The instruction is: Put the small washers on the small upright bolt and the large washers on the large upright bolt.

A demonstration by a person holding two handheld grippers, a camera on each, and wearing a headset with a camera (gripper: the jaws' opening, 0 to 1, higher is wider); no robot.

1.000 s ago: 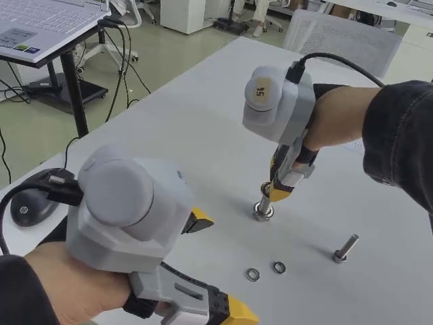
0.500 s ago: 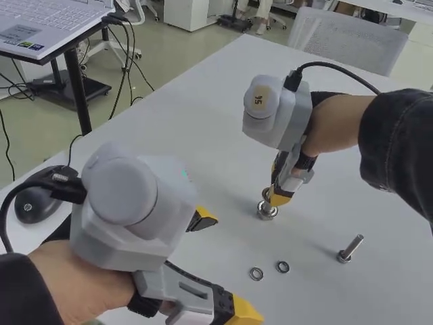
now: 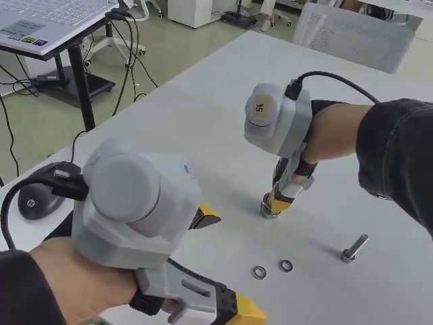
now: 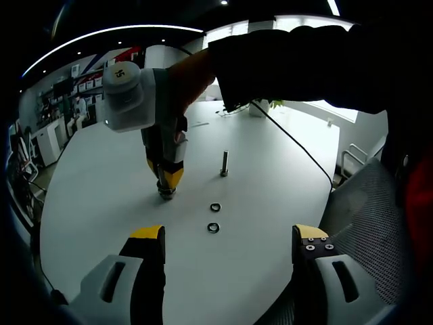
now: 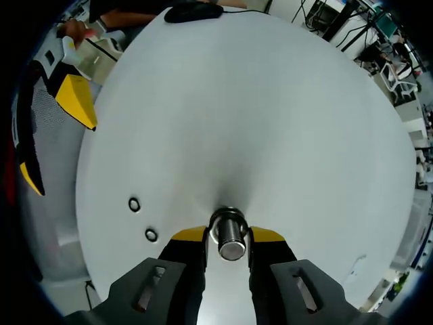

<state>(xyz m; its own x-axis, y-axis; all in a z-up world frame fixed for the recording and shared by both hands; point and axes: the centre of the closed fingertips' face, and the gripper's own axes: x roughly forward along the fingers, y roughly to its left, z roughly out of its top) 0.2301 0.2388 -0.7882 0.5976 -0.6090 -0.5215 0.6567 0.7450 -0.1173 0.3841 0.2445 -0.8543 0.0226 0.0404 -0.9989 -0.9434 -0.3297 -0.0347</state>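
From where I stand, the right gripper (image 3: 277, 203) points down at the white table (image 3: 203, 122), its yellow tips set either side of the large upright bolt (image 3: 268, 211). In the right gripper view the jaws flank the bolt (image 5: 231, 247) closely w/ only a narrow gap. The gripper (image 5: 229, 237) sits too tight around it to tell if the pads actually pinch anything. A metal ring (image 5: 227, 219) sits round the bolt lower down. Can't count how many are stacked, as the tips cover most of it.

The left gripper (image 3: 226, 265) is near the table's front edge w/ its jaws wide apart and nothing b/w them. That's plain in the left gripper view (image 4: 229, 233). In the head view its big grey body hides the hand and part of one finger, and the lower tip is cut off at the frame edge.

Two small washers (image 3: 259, 273) (image 3: 287, 265) lie flat on the table, close together but not touching. They sit b/w the left gripper and the large bolt. The small bolt (image 3: 353, 247) stands well apart on the far side of them, head down. It looks upright in the left gripper view (image 4: 224, 162) and its shank is bare.

A black mouse (image 3: 34, 200) is partly hidden behind the left gripper's cable. A laptop (image 3: 47, 20) on a side stand is cropped at the top left corner.
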